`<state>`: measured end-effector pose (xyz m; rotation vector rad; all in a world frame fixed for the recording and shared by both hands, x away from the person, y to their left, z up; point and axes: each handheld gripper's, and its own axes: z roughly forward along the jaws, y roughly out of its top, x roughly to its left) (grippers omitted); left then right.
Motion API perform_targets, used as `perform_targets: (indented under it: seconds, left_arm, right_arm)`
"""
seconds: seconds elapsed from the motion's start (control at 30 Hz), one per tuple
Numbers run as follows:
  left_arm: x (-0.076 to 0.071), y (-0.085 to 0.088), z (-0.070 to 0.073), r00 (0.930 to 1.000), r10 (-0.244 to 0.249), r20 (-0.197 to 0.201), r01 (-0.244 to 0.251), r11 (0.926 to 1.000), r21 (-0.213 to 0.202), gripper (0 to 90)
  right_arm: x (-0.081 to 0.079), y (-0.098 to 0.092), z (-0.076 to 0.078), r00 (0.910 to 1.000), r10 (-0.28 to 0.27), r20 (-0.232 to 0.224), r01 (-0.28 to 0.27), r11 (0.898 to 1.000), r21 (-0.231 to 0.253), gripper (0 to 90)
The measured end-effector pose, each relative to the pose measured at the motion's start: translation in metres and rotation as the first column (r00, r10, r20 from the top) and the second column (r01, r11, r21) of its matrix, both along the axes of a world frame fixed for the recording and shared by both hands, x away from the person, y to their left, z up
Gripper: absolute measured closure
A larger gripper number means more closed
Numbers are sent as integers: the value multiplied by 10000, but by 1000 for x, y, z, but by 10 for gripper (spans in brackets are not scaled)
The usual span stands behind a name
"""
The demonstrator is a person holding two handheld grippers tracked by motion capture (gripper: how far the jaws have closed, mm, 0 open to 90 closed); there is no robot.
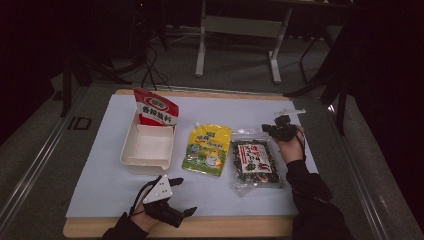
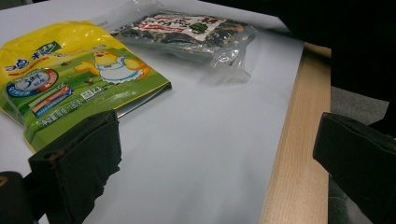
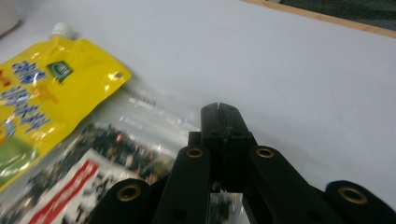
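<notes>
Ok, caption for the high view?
Right gripper shut above the seaweed bag, left gripper open near the yellow pouch.

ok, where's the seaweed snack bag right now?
In the high view, the seaweed snack bag lies flat right of the yellow spout pouch, just below the right gripper.

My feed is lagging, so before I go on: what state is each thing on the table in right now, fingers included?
White tray: empty, red and white packet leaning upright against its far rim.
Red and white packet: upright, unopened as far as can be seen.
Yellow spout pouch: lying flat, cap on.
Clear seaweed bag: lying flat, sealed.
Left gripper: fingers open, empty.
Right gripper: fingers shut, empty, above the seaweed bag's far end.
</notes>
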<state>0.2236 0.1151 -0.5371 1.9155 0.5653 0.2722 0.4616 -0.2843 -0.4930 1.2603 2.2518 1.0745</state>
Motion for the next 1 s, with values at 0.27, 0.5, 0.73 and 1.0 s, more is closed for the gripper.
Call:
perform_targets:
  seconds: [0.27,0.5,0.73,1.0]
  left_arm:
    - [-1,0,0,10000,-19,-14,19,10000,-75,21]
    - [0,2,0,10000,-6,-19,6,10000,-96,22]
    - [0,3,0,10000,55,-43,-56,9999,-122,22]
    - [0,3,0,10000,37,-23,-37,9999,-93,22]
  right_arm:
    - [26,16,-11,9994,-220,-281,215,9996,-202,900]
    - [50,21,-20,9956,-625,-699,587,9967,-552,900]
    - [58,22,-28,9902,-793,-1149,715,9950,-698,900]
    - [55,21,-28,9849,-708,-1577,591,9952,-779,899]
